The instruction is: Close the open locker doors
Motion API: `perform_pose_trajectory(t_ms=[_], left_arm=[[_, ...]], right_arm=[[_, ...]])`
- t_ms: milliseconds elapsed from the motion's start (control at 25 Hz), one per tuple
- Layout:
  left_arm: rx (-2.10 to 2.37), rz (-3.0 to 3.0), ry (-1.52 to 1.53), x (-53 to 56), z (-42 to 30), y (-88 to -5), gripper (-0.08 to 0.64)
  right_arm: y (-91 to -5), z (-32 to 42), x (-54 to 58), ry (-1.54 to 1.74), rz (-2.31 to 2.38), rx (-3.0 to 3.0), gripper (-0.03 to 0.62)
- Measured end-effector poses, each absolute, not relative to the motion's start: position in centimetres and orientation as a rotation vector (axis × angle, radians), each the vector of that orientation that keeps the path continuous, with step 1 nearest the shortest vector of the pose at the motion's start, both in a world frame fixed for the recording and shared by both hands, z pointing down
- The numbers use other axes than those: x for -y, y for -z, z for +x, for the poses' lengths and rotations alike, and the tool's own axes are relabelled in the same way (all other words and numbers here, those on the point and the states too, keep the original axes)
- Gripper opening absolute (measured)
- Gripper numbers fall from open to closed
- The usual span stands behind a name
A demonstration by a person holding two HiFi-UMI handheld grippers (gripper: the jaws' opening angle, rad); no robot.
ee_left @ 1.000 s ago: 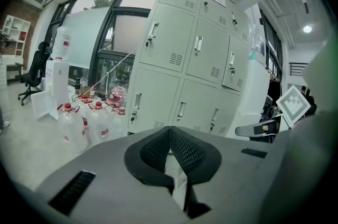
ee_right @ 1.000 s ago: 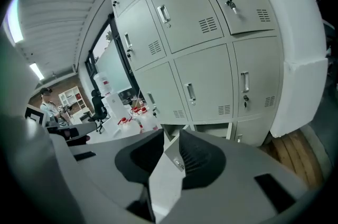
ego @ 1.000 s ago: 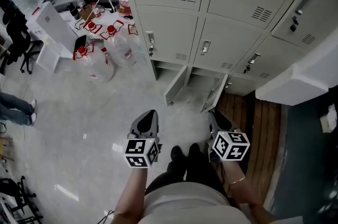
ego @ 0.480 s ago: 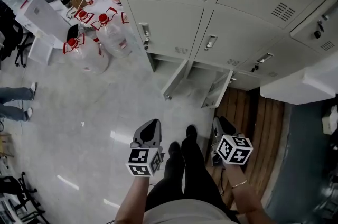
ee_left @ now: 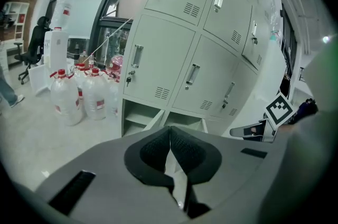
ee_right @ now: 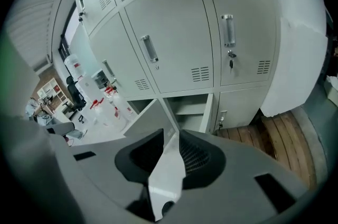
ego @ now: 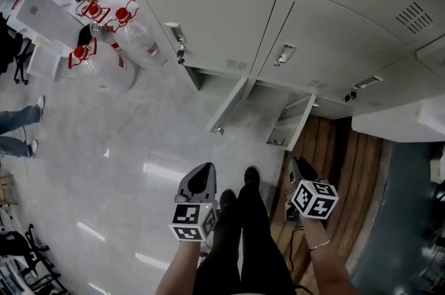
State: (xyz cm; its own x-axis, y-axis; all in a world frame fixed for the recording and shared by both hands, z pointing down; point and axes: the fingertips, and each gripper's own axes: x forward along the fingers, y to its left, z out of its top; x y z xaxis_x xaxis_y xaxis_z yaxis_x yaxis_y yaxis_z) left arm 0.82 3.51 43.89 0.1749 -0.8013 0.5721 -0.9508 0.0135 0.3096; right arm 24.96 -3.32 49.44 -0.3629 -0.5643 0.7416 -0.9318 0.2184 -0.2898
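Two doors stand open in the bottom row of the lockers [ego: 334, 36]. The left open door [ego: 229, 104] is ahead of the left gripper [ego: 203, 174], well apart from it. The right open door [ego: 300, 123] is ahead of the right gripper [ego: 295, 167], not touching. The left gripper's jaws are pressed together on nothing. The right gripper's jaws are a little apart and empty.

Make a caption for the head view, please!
Left gripper and right gripper face the left open locker door and right open locker door.
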Motion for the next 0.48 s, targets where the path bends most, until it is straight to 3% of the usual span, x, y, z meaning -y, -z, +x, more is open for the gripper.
perform_pose_trajectory(t_ms=[480], left_arm=[[1.655, 1.725, -0.299, -0.7, 2.3, -54.6, 0.021]], right_arm=[[-62.4, 26.7, 7.1, -1.041, 1.323, 1.901, 0.156]])
